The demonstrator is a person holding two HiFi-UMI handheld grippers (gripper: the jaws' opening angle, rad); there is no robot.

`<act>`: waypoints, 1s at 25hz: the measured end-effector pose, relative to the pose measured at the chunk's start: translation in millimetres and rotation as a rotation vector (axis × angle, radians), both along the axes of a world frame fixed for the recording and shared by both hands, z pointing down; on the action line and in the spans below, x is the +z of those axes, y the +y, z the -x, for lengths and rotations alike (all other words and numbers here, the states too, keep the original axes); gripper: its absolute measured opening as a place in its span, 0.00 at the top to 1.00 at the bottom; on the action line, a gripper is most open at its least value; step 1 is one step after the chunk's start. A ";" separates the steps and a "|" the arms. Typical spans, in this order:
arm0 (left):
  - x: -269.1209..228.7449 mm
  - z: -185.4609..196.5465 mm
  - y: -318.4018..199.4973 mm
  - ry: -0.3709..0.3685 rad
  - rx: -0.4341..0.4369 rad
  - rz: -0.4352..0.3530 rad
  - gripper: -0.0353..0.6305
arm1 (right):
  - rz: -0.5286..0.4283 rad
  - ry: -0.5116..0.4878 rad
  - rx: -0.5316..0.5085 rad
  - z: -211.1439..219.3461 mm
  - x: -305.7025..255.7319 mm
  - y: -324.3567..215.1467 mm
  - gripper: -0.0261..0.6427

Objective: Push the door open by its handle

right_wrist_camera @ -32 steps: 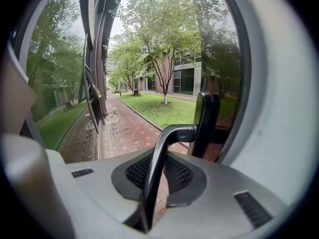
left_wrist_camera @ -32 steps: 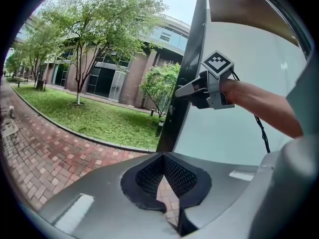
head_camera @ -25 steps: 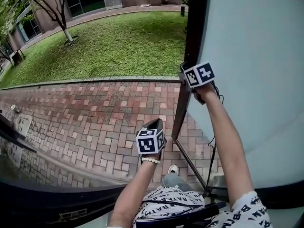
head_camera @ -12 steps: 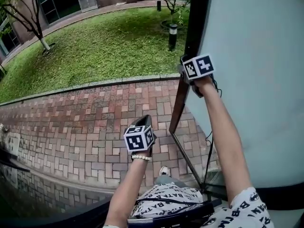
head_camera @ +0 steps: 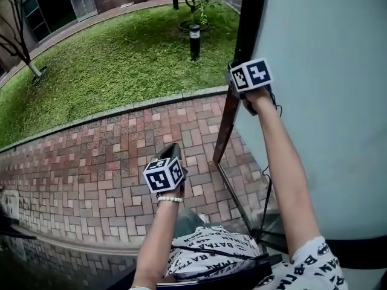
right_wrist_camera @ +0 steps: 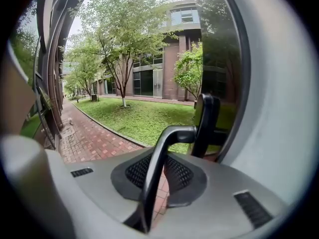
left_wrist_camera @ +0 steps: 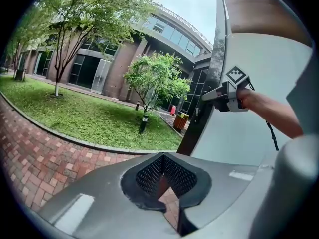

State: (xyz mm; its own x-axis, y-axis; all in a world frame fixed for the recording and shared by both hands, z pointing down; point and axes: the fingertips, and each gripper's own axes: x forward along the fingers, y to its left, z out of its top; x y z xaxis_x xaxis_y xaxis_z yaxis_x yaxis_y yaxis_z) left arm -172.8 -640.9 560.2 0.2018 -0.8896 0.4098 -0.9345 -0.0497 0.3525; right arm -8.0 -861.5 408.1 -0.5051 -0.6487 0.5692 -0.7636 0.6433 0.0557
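The door is a pale glass panel [head_camera: 326, 101] in a dark frame [head_camera: 243, 35], swung out over a brick path. In the right gripper view its black lever handle [right_wrist_camera: 162, 163] runs down between the jaws, and my right gripper [right_wrist_camera: 149, 203] is shut on it. The head view shows that gripper [head_camera: 237, 90] at the door's edge, arm stretched forward. The left gripper view shows it [left_wrist_camera: 227, 91] at the frame too. My left gripper [head_camera: 170, 154] hangs free over the bricks left of the door, shut, nothing held; its pads [left_wrist_camera: 167, 203] meet.
Red brick paving [head_camera: 109, 162] lies ahead, edged by a kerb [head_camera: 151, 101] and a lawn [head_camera: 109, 59]. A short lamp post [head_camera: 194, 40] and small trees stand on the grass. A building [left_wrist_camera: 114, 63] is beyond. A dark threshold [head_camera: 36, 264] lies at the lower left.
The view has moved forward and swung: the lawn and kerb slid left, the lamp post came into sight. My left gripper drifted left and up. The right stays on the handle.
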 end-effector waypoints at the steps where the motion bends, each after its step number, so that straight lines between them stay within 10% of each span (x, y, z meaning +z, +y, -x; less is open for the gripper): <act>1: 1.1 -2.3 -3.3 0.002 0.003 0.002 0.97 | 0.000 -0.001 0.013 -8.2 -0.5 -5.2 0.88; 25: 22.2 -17.8 -96.0 -0.004 0.128 0.045 0.96 | 0.007 -0.051 0.251 -175.4 -7.1 -86.4 0.89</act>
